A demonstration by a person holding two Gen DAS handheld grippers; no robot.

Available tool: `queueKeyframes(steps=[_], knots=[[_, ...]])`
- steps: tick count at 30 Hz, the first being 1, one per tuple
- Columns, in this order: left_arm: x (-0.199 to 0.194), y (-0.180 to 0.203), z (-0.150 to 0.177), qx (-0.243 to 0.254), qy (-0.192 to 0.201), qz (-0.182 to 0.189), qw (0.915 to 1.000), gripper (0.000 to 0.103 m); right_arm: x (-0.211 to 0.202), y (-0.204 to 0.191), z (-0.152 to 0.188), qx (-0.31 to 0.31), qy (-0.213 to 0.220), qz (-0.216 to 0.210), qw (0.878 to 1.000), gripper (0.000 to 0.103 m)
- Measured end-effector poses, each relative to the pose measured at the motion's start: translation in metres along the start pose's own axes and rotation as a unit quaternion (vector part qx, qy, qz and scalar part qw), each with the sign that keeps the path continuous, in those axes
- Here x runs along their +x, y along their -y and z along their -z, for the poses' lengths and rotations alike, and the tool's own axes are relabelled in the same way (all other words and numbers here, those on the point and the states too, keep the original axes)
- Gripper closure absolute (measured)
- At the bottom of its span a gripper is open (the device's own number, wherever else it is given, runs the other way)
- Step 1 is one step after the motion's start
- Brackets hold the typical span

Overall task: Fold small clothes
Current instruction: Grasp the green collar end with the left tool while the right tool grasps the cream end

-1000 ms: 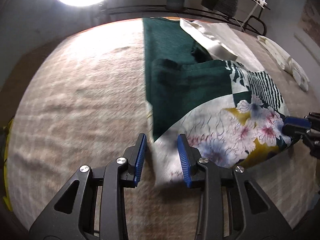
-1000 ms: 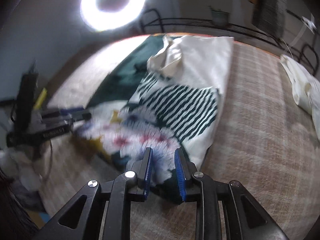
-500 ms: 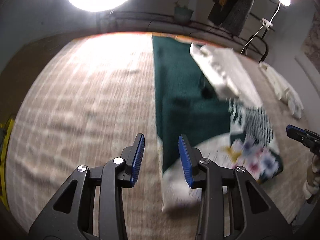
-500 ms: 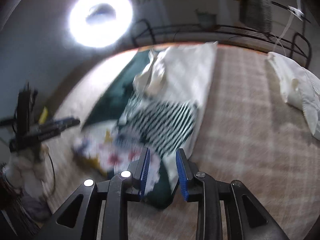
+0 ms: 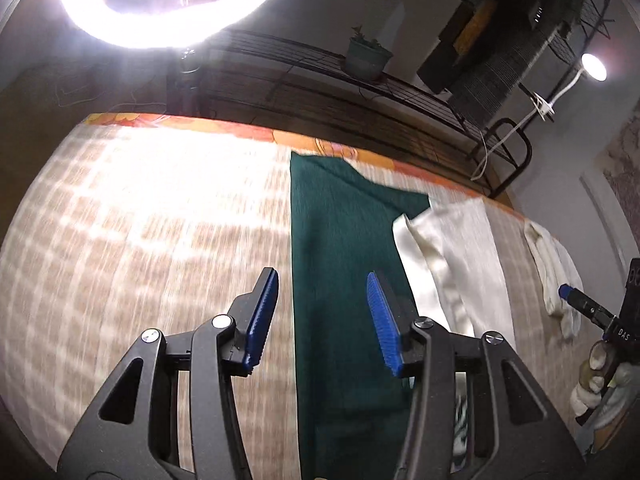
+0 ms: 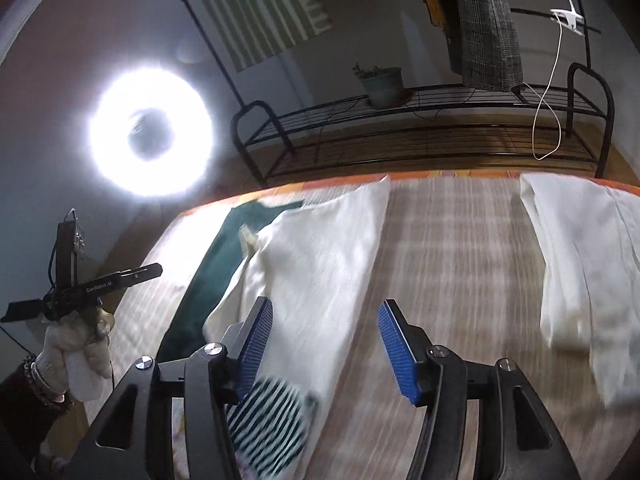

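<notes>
Both grippers empty, jaws spread wide: left gripper (image 5: 322, 316) hangs above the dark green cloth (image 5: 340, 248), right gripper (image 6: 324, 344) above the cream cloth (image 6: 316, 264) that overlaps the green cloth's right side. The striped and floral piece (image 6: 268, 420) is just nearer than the cream cloth, under the right gripper. Judgement: next fold goes best if each gripper takes one corner of a single layer only, lifts level and lays edge on edge; frames are blurred, so settle before closing.

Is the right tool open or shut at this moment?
Open. The right tool shows a wide gap between its blue pads, holding nothing.
</notes>
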State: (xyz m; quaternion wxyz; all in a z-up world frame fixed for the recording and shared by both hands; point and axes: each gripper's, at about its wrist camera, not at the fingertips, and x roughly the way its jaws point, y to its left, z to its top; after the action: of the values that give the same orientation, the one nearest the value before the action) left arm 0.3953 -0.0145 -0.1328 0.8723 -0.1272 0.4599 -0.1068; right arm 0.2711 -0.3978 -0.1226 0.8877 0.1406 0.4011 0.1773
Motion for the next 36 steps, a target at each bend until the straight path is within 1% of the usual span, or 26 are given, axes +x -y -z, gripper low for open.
queueKeyframes(steps=[5, 10, 13, 16, 17, 21, 22, 23, 24, 25, 26, 27, 30, 33, 36], knots=[[0.04, -0.008, -0.036, -0.014, 0.007, -0.002, 0.9999, 0.056, 0.04, 0.038, -0.034, 0.055, 0.008, -0.013, 0.998, 0.044], [0.079, -0.016, -0.059, -0.04, 0.0, 0.018, 0.9991, 0.056, 0.084, 0.065, -0.058, 0.104, 0.013, -0.03, 0.994, 0.045], [0.097, -0.018, -0.064, -0.049, -0.005, 0.024, 0.9985, 0.056, 0.107, 0.066, -0.068, 0.112, 0.01, -0.049, 0.993, 0.045], [0.11, -0.019, -0.065, -0.056, -0.012, 0.032, 0.9978, 0.056, 0.126, 0.06, -0.075, 0.107, -0.001, -0.052, 0.993, 0.045], [0.111, -0.018, -0.065, -0.052, -0.005, 0.031, 0.9981, 0.056, 0.134, 0.057, -0.078, 0.104, -0.007, -0.05, 0.993, 0.045], [0.117, -0.01, -0.067, -0.027, 0.003, 0.025, 0.9993, 0.056, 0.153, 0.054, -0.084, 0.099, -0.014, -0.041, 0.994, 0.046], [0.118, -0.008, -0.067, -0.019, 0.005, 0.02, 0.9996, 0.061, 0.158, 0.053, -0.085, 0.1, -0.015, -0.041, 0.994, 0.055], [0.119, -0.006, -0.067, -0.013, 0.004, 0.016, 0.9998, 0.085, 0.162, 0.052, -0.085, 0.099, -0.02, -0.041, 0.994, 0.062], [0.122, -0.004, -0.067, -0.009, -0.002, 0.014, 0.9998, 0.102, 0.166, 0.051, -0.085, 0.096, -0.025, -0.042, 0.994, 0.075], [0.123, -0.004, -0.066, -0.01, -0.003, 0.016, 0.9998, 0.102, 0.17, 0.046, -0.084, 0.086, -0.034, -0.039, 0.995, 0.086], [0.12, -0.003, -0.065, -0.009, 0.005, 0.014, 0.9999, 0.102, 0.171, 0.044, -0.084, 0.079, -0.035, -0.032, 0.996, 0.091], [0.115, -0.002, -0.065, -0.005, 0.012, 0.015, 0.9998, 0.102, 0.17, 0.041, -0.083, 0.071, -0.034, -0.027, 0.997, 0.099], [0.097, 0.003, -0.06, 0.009, 0.037, 0.009, 0.9992, 0.103, 0.158, 0.036, -0.085, 0.06, -0.014, -0.025, 0.998, 0.101], [0.077, 0.006, -0.054, 0.017, 0.051, 0.007, 0.9985, 0.103, 0.138, 0.031, -0.087, 0.06, 0.011, -0.033, 0.998, 0.102], [0.056, 0.009, -0.049, 0.02, 0.063, 0.012, 0.9977, 0.103, 0.122, 0.023, -0.088, 0.055, 0.023, -0.035, 0.998, 0.102]])
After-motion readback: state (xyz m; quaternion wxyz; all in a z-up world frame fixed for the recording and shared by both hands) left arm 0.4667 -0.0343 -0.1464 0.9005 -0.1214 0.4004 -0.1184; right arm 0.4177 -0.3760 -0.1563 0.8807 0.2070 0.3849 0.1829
